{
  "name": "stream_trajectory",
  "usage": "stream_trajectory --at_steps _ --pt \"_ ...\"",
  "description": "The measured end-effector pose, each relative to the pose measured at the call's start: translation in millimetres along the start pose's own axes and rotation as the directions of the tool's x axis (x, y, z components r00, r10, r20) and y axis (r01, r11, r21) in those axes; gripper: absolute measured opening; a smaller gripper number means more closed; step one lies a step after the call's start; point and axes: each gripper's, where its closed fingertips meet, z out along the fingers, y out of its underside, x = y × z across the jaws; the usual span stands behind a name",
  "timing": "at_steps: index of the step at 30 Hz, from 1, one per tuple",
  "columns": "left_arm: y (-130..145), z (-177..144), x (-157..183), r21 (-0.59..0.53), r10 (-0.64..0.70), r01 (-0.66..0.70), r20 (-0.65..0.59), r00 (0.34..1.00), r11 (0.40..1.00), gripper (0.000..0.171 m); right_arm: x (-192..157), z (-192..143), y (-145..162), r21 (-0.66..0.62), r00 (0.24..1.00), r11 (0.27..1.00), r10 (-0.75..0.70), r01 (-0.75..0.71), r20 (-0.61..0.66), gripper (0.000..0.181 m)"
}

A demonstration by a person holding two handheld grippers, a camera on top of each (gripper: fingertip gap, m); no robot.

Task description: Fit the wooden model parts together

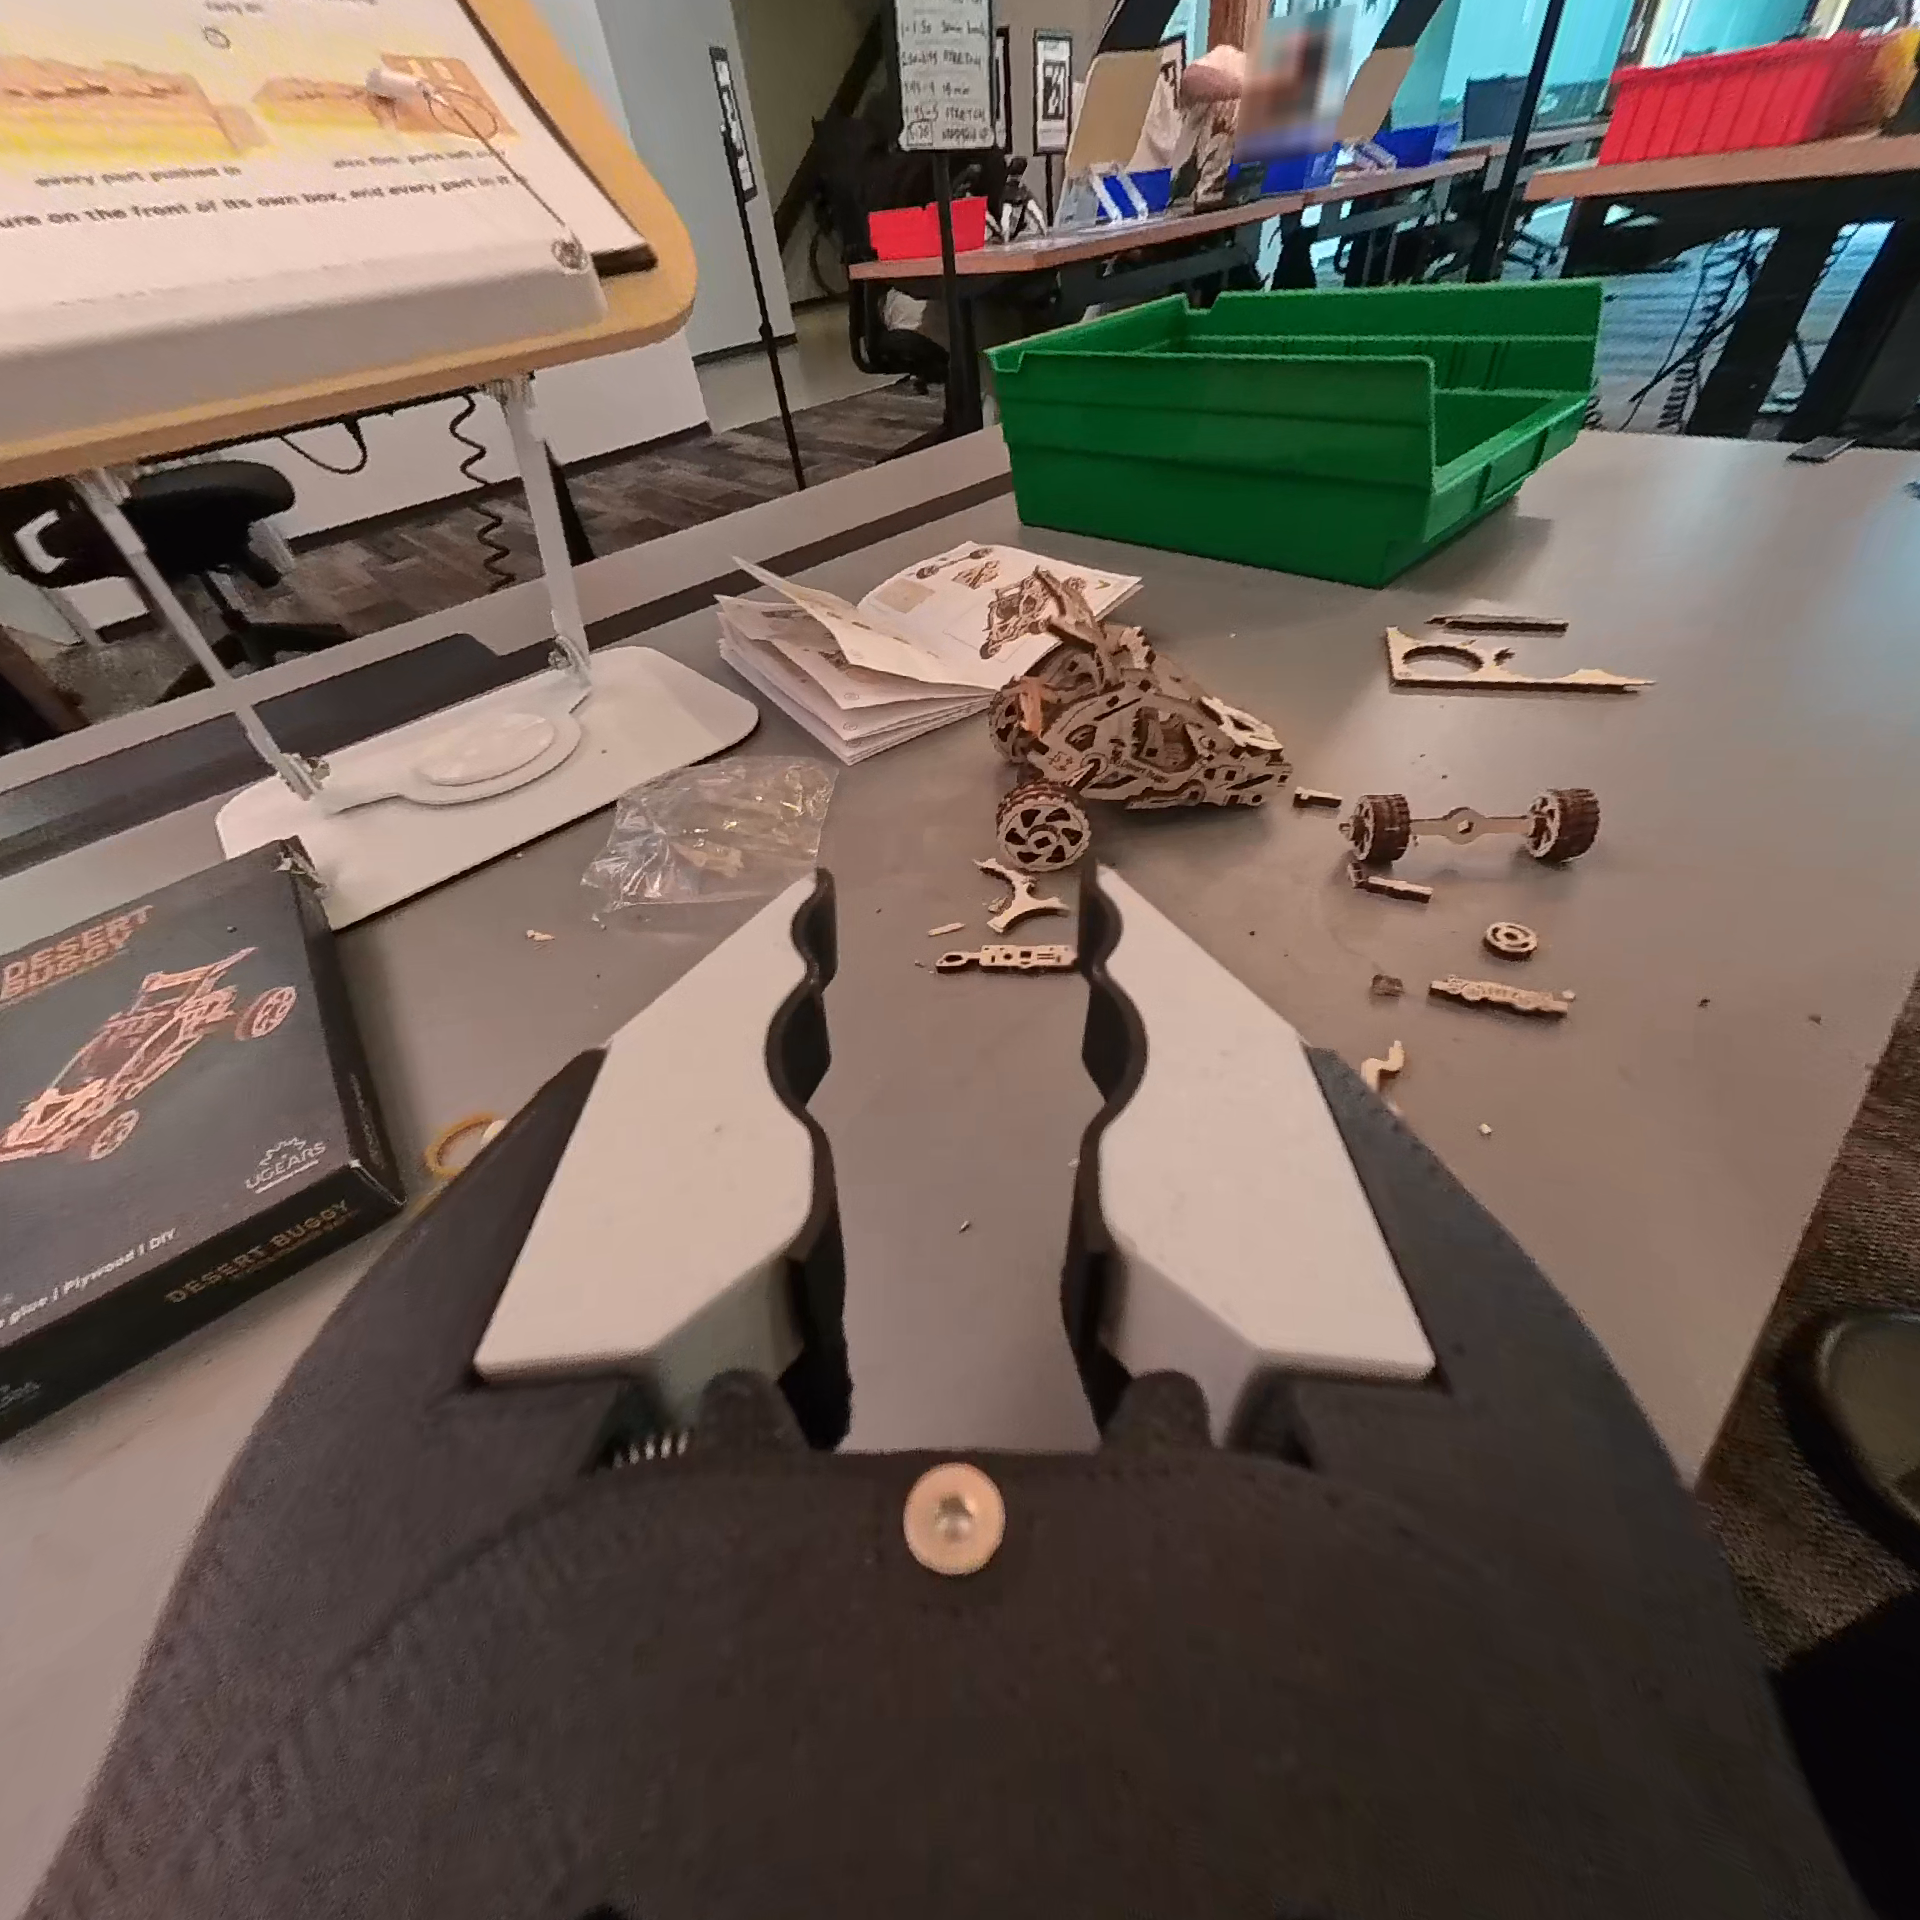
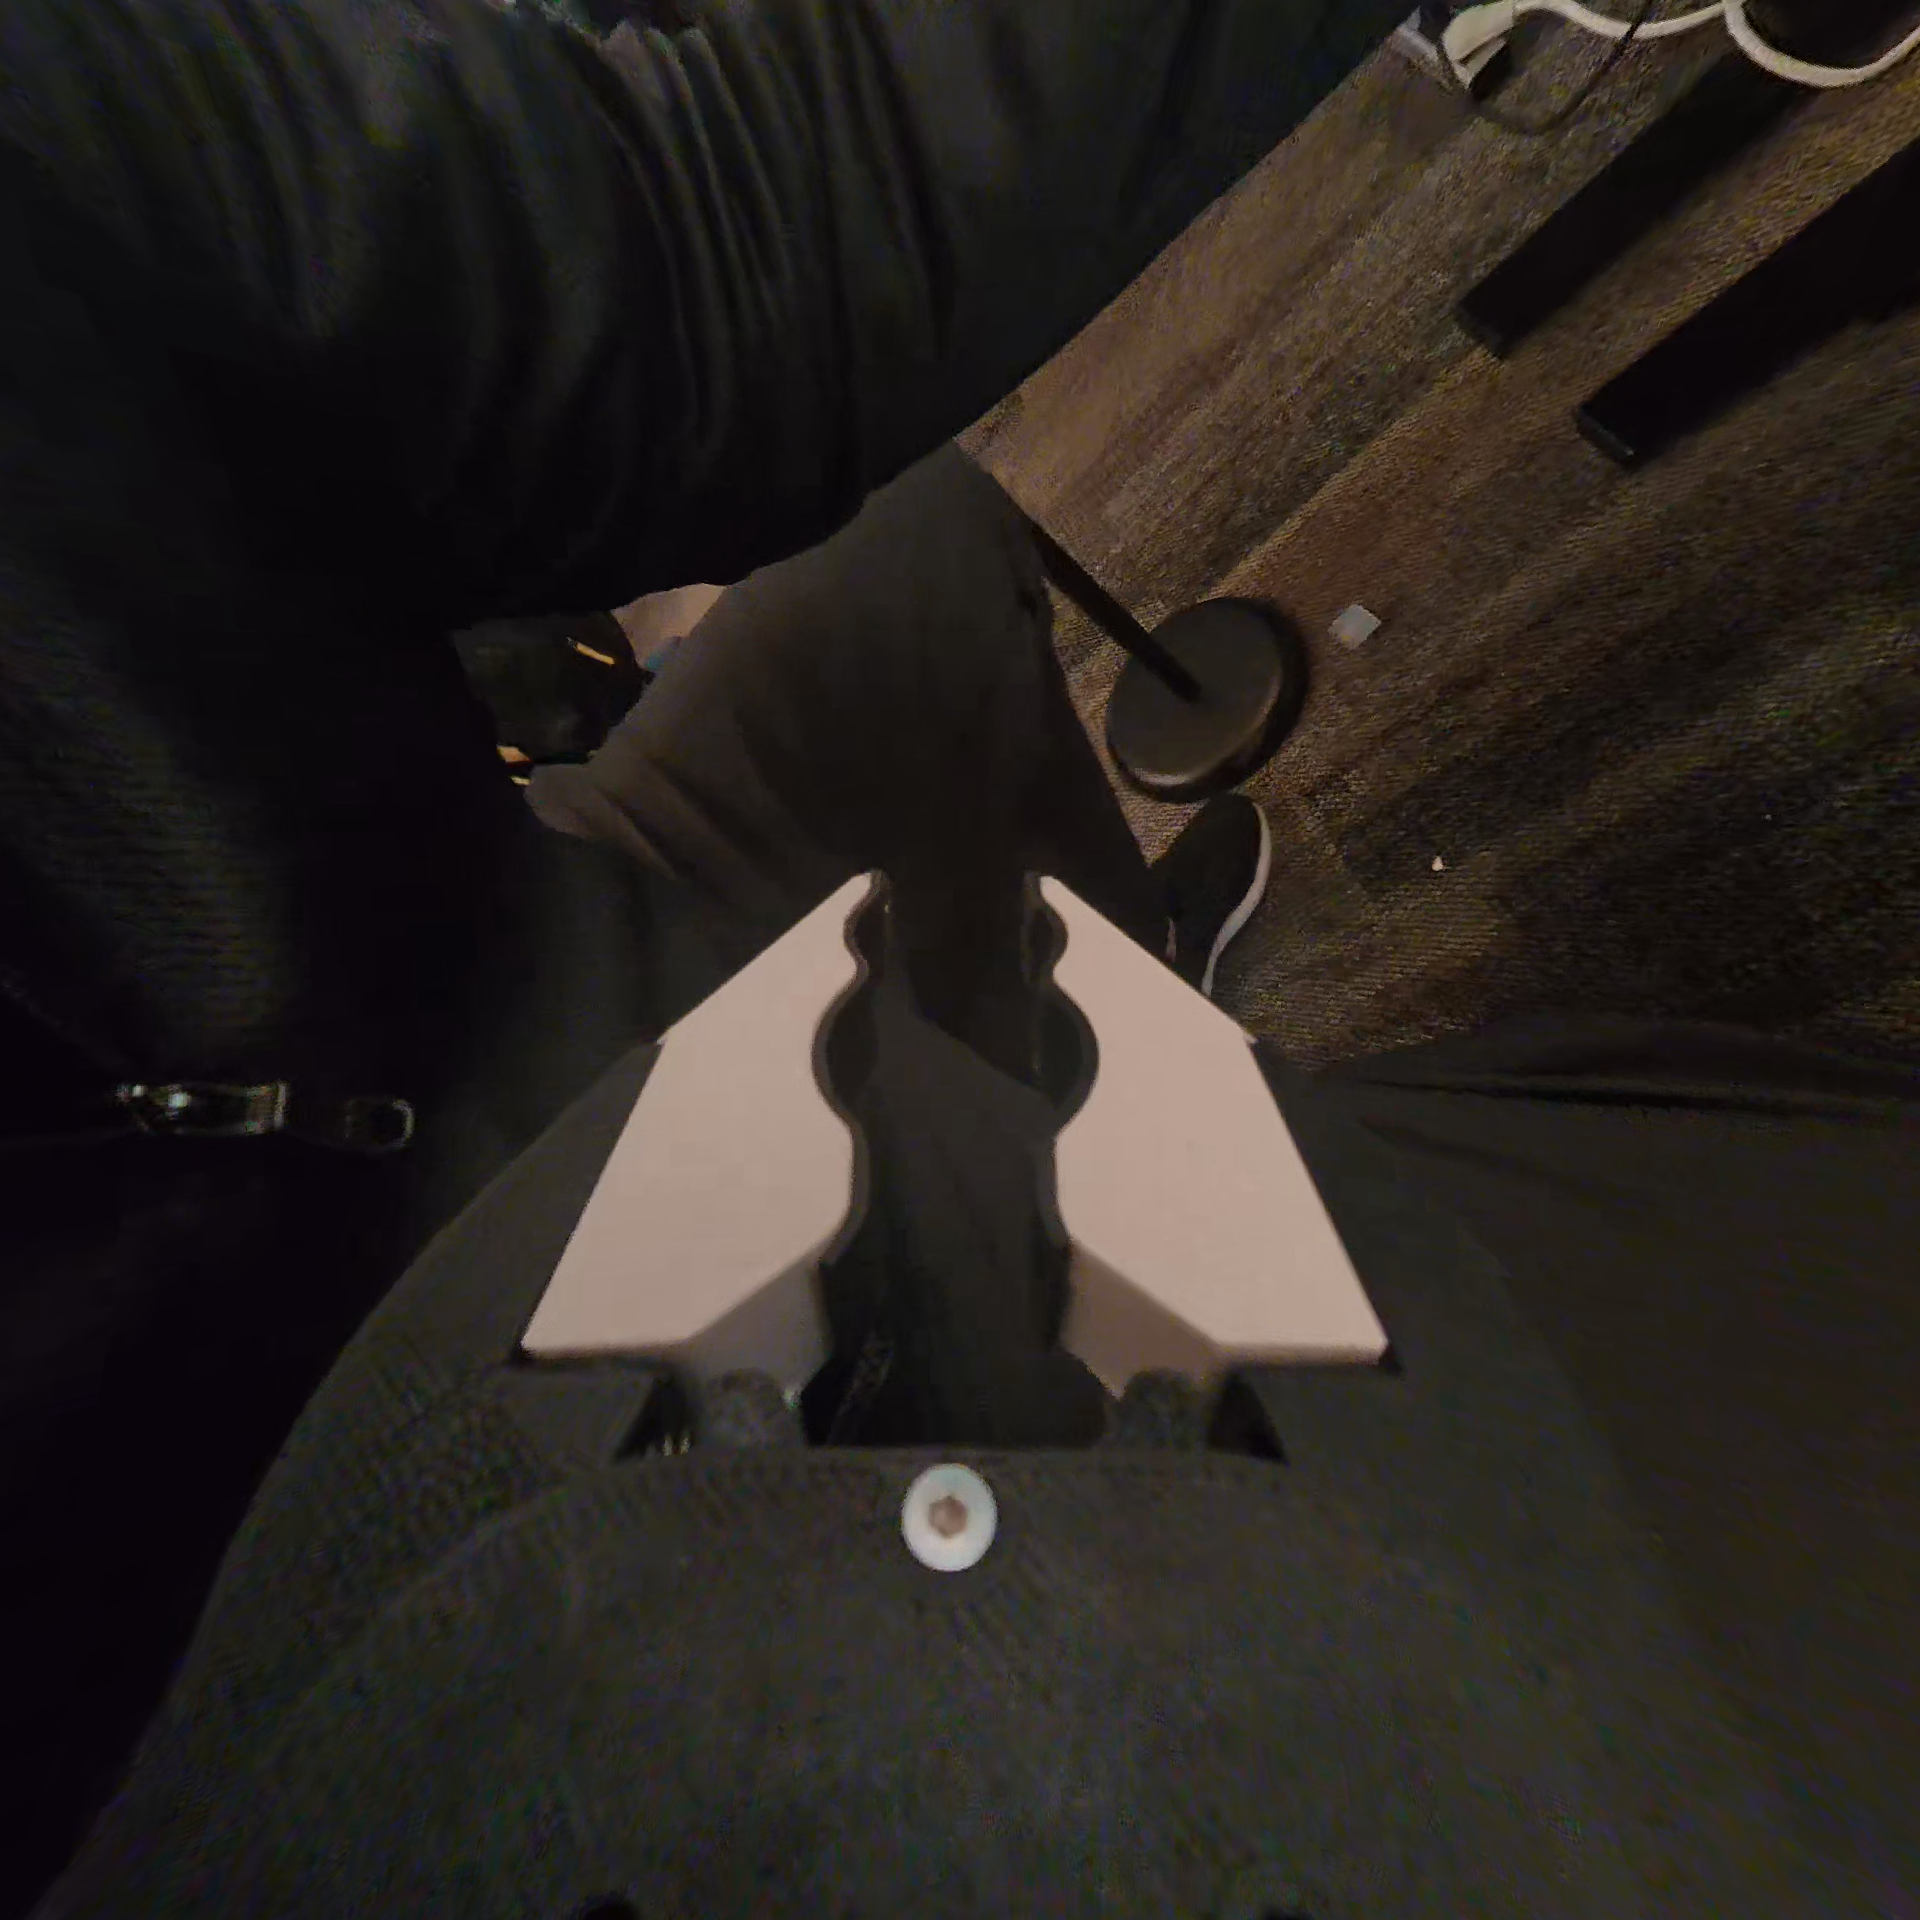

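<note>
Hovering over grey table (image 1: 1714, 1039), left gripper (image 1: 956, 904) is gaping, gripping nothing | black cardboard kit box (image 1: 166, 1122) is lying leftmost | part-built wooden buggy model (image 1: 1132, 727) is sitting mid-table beside open paper booklet (image 1: 894, 644) | wooden two-wheel axle (image 1: 1470, 826) is lying rightward, apart | right gripper (image 2: 956, 904) is pointing at dark clothing, fingers parted, empty.

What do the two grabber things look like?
Both match. The left gripper and right gripper each have two pale grey wedge-shaped jaws with wavy black inner edges, set in a rough black plastic body with one silver screw. The person wears dark clothing.
</note>
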Motion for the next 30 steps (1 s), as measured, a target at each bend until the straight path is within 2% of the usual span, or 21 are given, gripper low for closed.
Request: stream_trajectory --at_steps 5,11,18,22,26,30 --pt "-7.9 -6.1 1.3 0.062 -0.031 0.033 -0.032 0.999 0.998 0.044 -3.7 16.0 -3.7 -0.015 0.998 0.999 0.041 -0.041 0.045 0.024" --pt "-10.9 -7.7 2.2 0.086 -0.051 0.056 -0.056 0.997 0.995 0.043 -3.1 26.2 -6.9 -0.016 0.995 0.997 0.072 -0.071 0.073 0.023" --pt "-10.4 -6.5 2.9 0.08 -0.037 0.041 -0.046 0.998 0.996 0.041 -13.0 36.7 -14.7 -0.065 0.99 0.998 0.012 -0.002 0.141 0.024" --pt "-8.2 -4.8 0.1 0.064 -0.058 0.061 -0.041 0.997 0.996 0.041 -15.3 31.6 -28.3 -0.048 0.99 0.996 -0.071 0.078 0.125 0.025" --pt "-6.1 -3.3 -0.8 0.047 -0.064 0.066 -0.038 0.997 0.997 0.043 -38.8 34.8 -31.9 -0.048 0.974 0.985 -0.156 0.166 0.162 0.025" --pt "-5.7 -3.5 -3.3 0.046 -0.089 0.091 -0.04 0.995 0.995 0.043 -45.9 38.7 -26.5 -0.081 0.965 0.966 -0.235 0.245 0.112 0.025"
